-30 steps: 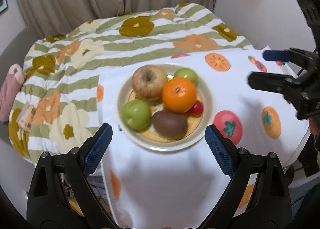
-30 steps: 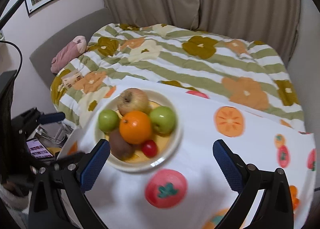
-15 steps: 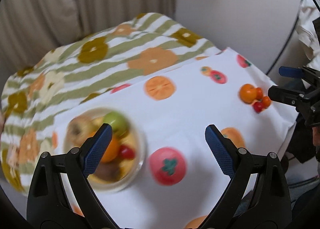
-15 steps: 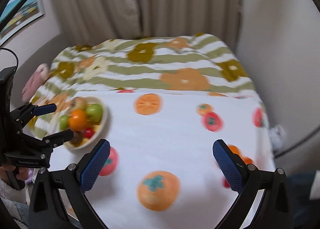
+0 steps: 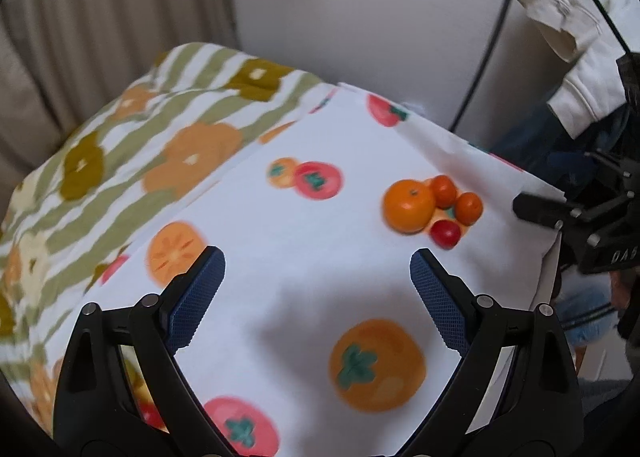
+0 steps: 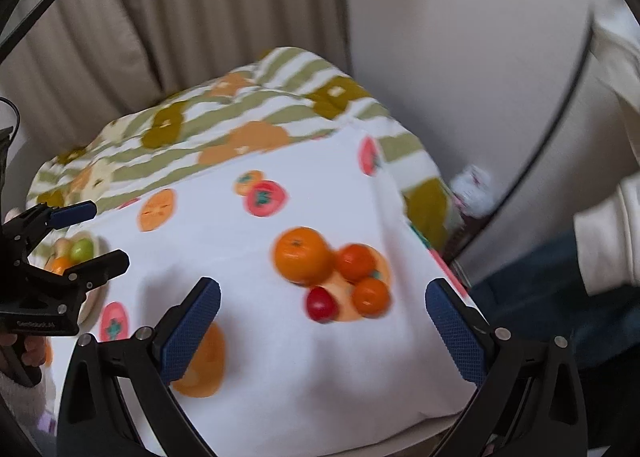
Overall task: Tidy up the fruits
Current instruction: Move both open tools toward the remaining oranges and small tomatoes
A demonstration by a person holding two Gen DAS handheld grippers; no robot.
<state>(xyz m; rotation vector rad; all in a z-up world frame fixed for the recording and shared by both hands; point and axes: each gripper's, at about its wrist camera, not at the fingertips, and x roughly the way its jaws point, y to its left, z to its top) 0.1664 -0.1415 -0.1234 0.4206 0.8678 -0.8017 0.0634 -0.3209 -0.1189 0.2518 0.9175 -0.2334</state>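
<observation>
A cluster of loose fruit lies near the right corner of the white printed cloth [image 5: 304, 269]: a large orange [image 5: 408, 205] [image 6: 304, 255], two small oranges [image 5: 444, 189] [image 6: 370, 295] and a red cherry tomato [image 5: 445, 234] [image 6: 320, 303]. My right gripper [image 6: 323, 289] is open, just short of this cluster, nothing between its fingers. My left gripper [image 5: 316, 277] is open and empty, further left and short of the fruit. The plate [image 6: 94, 299] with a green apple [image 6: 82, 251] sits at the cloth's far left, partly hidden behind the left gripper [image 6: 96, 237].
Behind the cloth lies a striped flower quilt [image 5: 132, 145] on a bed, with curtains [image 6: 180, 17] and a bare wall beyond. A person's white sleeve [image 6: 608, 233] and jeans are at the right edge. The cloth drops off at its right and front edges.
Both views have swung right, from the plate of fruit to the loose oranges and tomato at the right corner. The plate has slid out to the left. Both grippers have stayed open.
</observation>
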